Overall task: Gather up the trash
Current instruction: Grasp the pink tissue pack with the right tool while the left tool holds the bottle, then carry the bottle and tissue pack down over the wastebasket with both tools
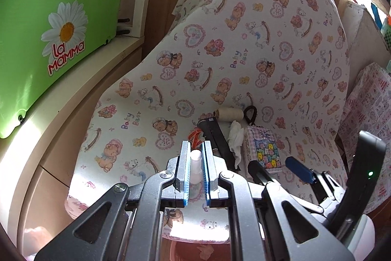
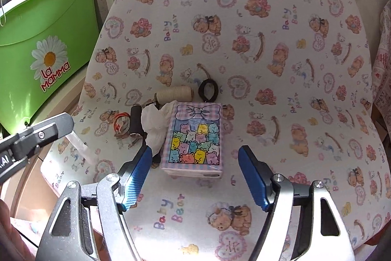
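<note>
Between the blue pads of the left gripper (image 1: 196, 164) sits a small translucent white plastic tube (image 1: 195, 166), jaws closed down tight on it; only its capped top shows in the left wrist view, the lower end lost between the pads. From the right wrist view the same tube pokes out past the left gripper's fingers as a pale blurred strip (what it once held: cannot tell).

Right gripper (image 2: 194, 155): jaws wide apart, nothing between the pads, hanging just above the near end of a tissue pack (image 2: 194, 138) printed with coloured bears and a bow.

Remaining trash on the table (image 2: 281, 114) (bear-print cloth cover): a crumpled white tissue (image 2: 152, 129), touching the pack's left side, creased and bunched. Left of it a black cylinder (image 2: 135, 121), partly covered by the tissue, identity unclear. Further left a red-and-white ring-like scrap (image 2: 121, 122), too small to read.

Behind the pack: a spool of cream thread (image 2: 174, 93) on its side, and a black hair tie (image 2: 207, 89) beside it.

Green tub (image 2: 46, 50) marked "La Mamma" stands off the table's left edge, cut by the frame.
</note>
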The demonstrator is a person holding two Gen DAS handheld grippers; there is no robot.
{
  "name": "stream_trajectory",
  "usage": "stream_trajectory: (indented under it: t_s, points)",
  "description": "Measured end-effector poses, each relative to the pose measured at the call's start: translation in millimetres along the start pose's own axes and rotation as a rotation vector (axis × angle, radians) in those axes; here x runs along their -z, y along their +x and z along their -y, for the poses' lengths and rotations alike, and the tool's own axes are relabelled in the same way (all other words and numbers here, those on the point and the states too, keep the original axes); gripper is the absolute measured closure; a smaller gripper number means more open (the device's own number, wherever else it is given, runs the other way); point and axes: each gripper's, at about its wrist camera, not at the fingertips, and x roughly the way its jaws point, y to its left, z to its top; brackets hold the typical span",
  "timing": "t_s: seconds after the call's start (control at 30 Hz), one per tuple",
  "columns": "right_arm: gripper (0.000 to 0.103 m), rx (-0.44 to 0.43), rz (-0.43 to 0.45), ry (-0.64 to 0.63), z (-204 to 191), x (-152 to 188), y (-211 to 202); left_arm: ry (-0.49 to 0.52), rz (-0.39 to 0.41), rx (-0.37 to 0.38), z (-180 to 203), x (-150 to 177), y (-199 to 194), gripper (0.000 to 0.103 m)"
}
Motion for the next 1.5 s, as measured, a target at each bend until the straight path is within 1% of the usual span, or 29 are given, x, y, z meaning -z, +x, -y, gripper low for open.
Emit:
stream_trajectory:
  t_s: [0.03, 0.07, 0.1, 0.13, 0.2, 0.33, 0.43, 0.57, 0.73, 0.87, 0.9, 1.0, 1.13, 1.2, 1.3, 1.37, 1.47, 1.5]
  points:
    - [0.036, -0.002, -0.013, -0.002, -0.8, 0.1, 3.5, -0.014, -0.001, 0.013, -2.3, -1.3, -1.2, 0.095]
    - [0.043, -0.002, -0.025, -0.007, -1.3, 0.4, 6.2, -0.030, -0.003, 0.028, -4.7, -2.6, -2.1, 0.095]
    - [0.046, -0.006, -0.033, -0.012, -1.3, 0.7, 7.8, -0.049, -0.008, 0.046, -7.5, -3.9, -2.7, 0.095]
    - [0.046, -0.010, -0.026, -0.011, -0.7, 0.4, 6.8, -0.072, -0.016, 0.065, -10.9, -5.2, -2.9, 0.095]
    - [0.047, -0.011, 0.001, -0.003, 2.4, 0.0, 0.2, -0.088, -0.022, 0.067, -13.1, -6.7, -3.7, 0.095]
    - [0.048, -0.024, 0.025, -0.028, 6.6, -5.2, -13.3, -0.042, 0.005, 0.056, -6.6, -8.2, -10.3, 0.095]
    - [0.048, -0.039, 0.037, -0.016, 14.8, -7.7, -24.7, -0.030, 0.007, 0.071, -1.5, -7.5, -12.5, 0.095]
    - [0.048, -0.056, 0.056, -0.010, 28.7, -10.4, -42.6, 0.010, 0.011, 0.065, 8.5, -3.9, -15.9, 0.095]
    - [0.049, -0.106, 0.071, -0.012, 45.9, -10.2, -68.4, 0.023, -0.028, 0.098, 19.3, 6.6, -19.2, 0.095]
    - [0.050, -0.115, 0.080, -0.024, 54.9, -6.3, -87.0, 0.065, -0.008, 0.113, 32.7, 10.4, -31.3, 0.095]
    - [0.050, -0.121, 0.083, -0.029, 56.4, -5.1, -91.7, 0.067, -0.004, 0.118, 35.6, 12.3, -34.6, 0.095]
    - [0.050, -0.137, 0.079, -0.039, 60.5, 2.0, -106.6, 0.048, -0.025, 0.149, 40.0, 23.3, -40.0, 0.095]
    - [0.050, -0.184, 0.059, -0.040, 63.6, 16.4, -124.4, 0.010, -0.081, 0.207, 40.4, 42.8, -46.1, 0.095]
    - [0.049, -0.217, 0.049, -0.016, 65.8, 25.0, -131.6, 0.002, -0.104, 0.229, 41.7, 50.7, -49.0, 0.095]
    - [0.049, -0.273, 0.005, 0.024, 68.1, 38.0, -136.1, 0.006, -0.132, 0.236, 44.2, 59.2, -48.9, 0.095]
    - [0.049, -0.283, -0.020, 0.028, 67.5, 47.4, -138.3, 0.013, -0.154, 0.244, 46.6, 63.5, -45.7, 0.095]
    - [0.049, -0.283, -0.070, -0.002, 62.9, 59.5, -137.5, 0.040, -0.170, 0.216, 51.4, 67.5, -40.7, 0.095]
    - [0.049, -0.285, -0.099, -0.004, 61.8, 64.1, -134.7, 0.052, -0.176, 0.201, 53.2, 69.0, -38.8, 0.095]
